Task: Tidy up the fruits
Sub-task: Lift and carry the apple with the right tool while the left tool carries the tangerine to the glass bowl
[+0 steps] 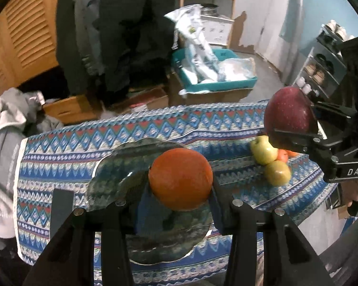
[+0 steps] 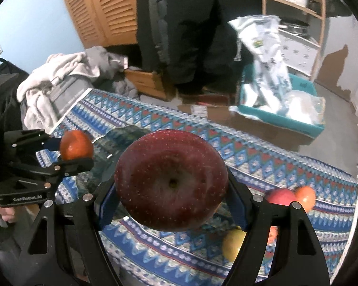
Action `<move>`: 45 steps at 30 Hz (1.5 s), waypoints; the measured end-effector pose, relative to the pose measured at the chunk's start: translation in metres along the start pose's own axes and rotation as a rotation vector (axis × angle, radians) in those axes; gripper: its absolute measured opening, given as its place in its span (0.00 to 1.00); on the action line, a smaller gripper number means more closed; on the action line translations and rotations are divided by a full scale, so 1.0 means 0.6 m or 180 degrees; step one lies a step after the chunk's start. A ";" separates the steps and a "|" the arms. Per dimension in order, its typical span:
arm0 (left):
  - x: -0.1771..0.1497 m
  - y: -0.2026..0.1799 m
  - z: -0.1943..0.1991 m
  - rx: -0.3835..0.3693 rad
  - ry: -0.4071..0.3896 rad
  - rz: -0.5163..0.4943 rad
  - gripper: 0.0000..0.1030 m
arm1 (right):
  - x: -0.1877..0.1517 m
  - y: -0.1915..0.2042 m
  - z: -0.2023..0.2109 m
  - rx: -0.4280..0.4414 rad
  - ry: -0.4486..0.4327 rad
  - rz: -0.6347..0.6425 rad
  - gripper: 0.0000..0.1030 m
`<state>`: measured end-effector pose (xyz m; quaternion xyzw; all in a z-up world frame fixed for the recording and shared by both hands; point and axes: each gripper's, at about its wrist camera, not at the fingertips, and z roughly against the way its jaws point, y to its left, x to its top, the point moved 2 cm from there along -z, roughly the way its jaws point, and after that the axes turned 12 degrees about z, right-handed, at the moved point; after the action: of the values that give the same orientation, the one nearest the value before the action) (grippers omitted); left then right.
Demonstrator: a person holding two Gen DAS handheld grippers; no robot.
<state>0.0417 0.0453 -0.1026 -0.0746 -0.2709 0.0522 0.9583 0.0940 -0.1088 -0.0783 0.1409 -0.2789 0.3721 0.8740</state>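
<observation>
Blue, red and white patterned cloth covers the table (image 1: 59, 147) I work over, with a clear glass plate (image 1: 112, 166) lying flat on it as my landmark. My left tool (image 1: 181, 190) is clenched on an orange (image 1: 180, 178) held up just over the plate, while my right tool (image 2: 171, 190) grasps a dark red apple (image 2: 171, 178) off to the plate's right, clear of the cloth. Well to the right of the plate, two yellow-green apples (image 1: 265, 152) and some orange fruit (image 1: 282, 156) rest close together on the cloth.
</observation>
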 end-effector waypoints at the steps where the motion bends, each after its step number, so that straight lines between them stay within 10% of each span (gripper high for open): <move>1: -0.002 0.007 -0.002 0.0034 -0.0003 0.0020 0.44 | 0.005 0.006 -0.008 0.0026 0.0018 0.0002 0.75; 25: -0.075 0.133 -0.119 0.0301 0.0622 0.0482 0.44 | -0.009 0.110 -0.239 0.0530 0.0839 0.0326 0.75; 45: -0.103 0.154 -0.163 0.0563 0.0886 0.0578 0.46 | -0.038 0.127 -0.278 0.0530 0.1040 0.0418 0.78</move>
<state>0.0352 0.1164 -0.2324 -0.0207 -0.1222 0.1513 0.9807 0.0895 0.0059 -0.2230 0.1320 -0.1101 0.4680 0.8668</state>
